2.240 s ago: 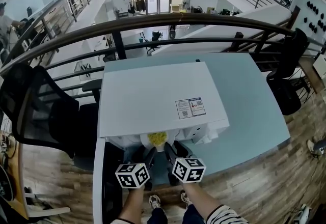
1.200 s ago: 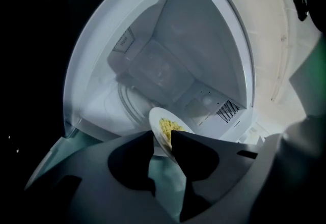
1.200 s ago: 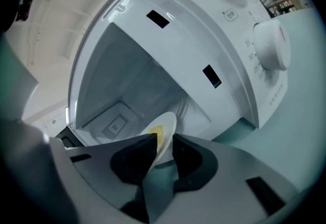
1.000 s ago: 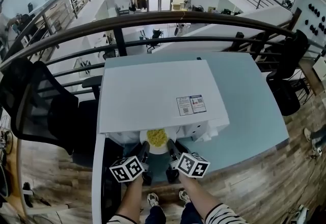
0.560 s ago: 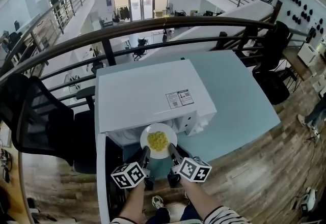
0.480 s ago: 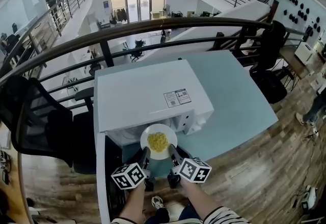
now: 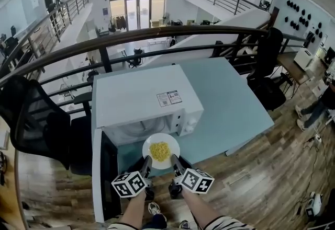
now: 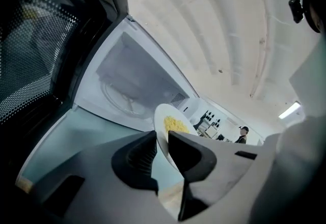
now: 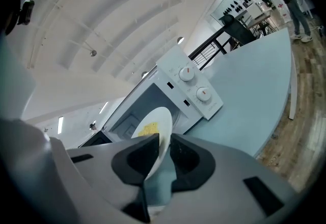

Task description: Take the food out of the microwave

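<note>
A white plate (image 7: 172, 145) with yellow food (image 7: 159, 149) hangs over the teal table (image 7: 230, 103), just in front of the open white microwave (image 7: 141, 98). My left gripper (image 7: 147, 161) is shut on the plate's near left rim, my right gripper (image 7: 173, 160) on its near right rim. In the left gripper view the plate (image 8: 161, 115) runs edge-on between the pads of the left gripper (image 8: 163, 144), with the empty oven cavity (image 8: 132, 90) behind. The right gripper view shows the plate's rim (image 9: 163, 118) pinched in the right gripper (image 9: 164, 149).
The microwave door (image 7: 104, 176) stands swung open at the left, beside my left arm. Black office chairs (image 7: 31, 114) stand left of the table and another (image 7: 267, 67) at its far right. A dark railing (image 7: 157, 35) runs behind the table. A person (image 7: 319, 108) stands at the right edge.
The plate has come out of the microwave toward me, carried by both grippers, and now hangs wholly outside the cavity. Both grippers drew back and rose a little.
</note>
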Demonstrator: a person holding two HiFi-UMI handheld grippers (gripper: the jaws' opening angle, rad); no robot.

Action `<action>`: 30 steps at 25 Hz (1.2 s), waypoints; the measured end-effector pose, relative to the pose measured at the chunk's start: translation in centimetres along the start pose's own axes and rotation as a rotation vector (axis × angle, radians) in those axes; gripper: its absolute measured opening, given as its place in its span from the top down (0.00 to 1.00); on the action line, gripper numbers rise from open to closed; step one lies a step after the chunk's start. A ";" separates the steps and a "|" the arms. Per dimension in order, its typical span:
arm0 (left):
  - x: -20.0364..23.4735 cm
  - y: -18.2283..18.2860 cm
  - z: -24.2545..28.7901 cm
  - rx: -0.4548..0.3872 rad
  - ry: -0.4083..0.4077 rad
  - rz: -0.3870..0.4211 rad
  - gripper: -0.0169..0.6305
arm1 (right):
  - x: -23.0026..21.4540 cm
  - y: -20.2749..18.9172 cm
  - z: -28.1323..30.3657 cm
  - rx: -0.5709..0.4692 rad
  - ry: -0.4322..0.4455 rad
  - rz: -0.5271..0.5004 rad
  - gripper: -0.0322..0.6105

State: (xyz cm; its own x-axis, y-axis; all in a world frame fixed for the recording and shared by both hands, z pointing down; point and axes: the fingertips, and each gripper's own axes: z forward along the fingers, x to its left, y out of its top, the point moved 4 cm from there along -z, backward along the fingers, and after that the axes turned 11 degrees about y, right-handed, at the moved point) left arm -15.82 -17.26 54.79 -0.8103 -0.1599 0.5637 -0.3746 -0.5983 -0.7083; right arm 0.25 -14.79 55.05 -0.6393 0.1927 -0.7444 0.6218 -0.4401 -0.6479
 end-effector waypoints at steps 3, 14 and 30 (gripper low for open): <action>-1.7 -1.1 -1.6 -0.002 -0.008 0.005 0.84 | 0.3 0.2 -2.6 -0.002 0.003 0.001 0.83; -6.8 -7.2 -7.6 -0.016 -0.016 -0.003 0.84 | 0.5 -0.5 -12.2 0.026 0.015 -0.012 0.83; -11.3 -14.8 -15.2 -0.044 -0.002 0.019 0.84 | 0.7 -3.1 -23.1 0.045 0.053 -0.020 0.83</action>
State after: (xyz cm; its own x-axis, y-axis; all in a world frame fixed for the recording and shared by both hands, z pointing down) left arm -8.02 5.36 52.43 -0.8169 -0.1723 0.5504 -0.3784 -0.5602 -0.7369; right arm 8.32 6.95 52.86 -0.6263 0.2473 -0.7393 0.5873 -0.4740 -0.6560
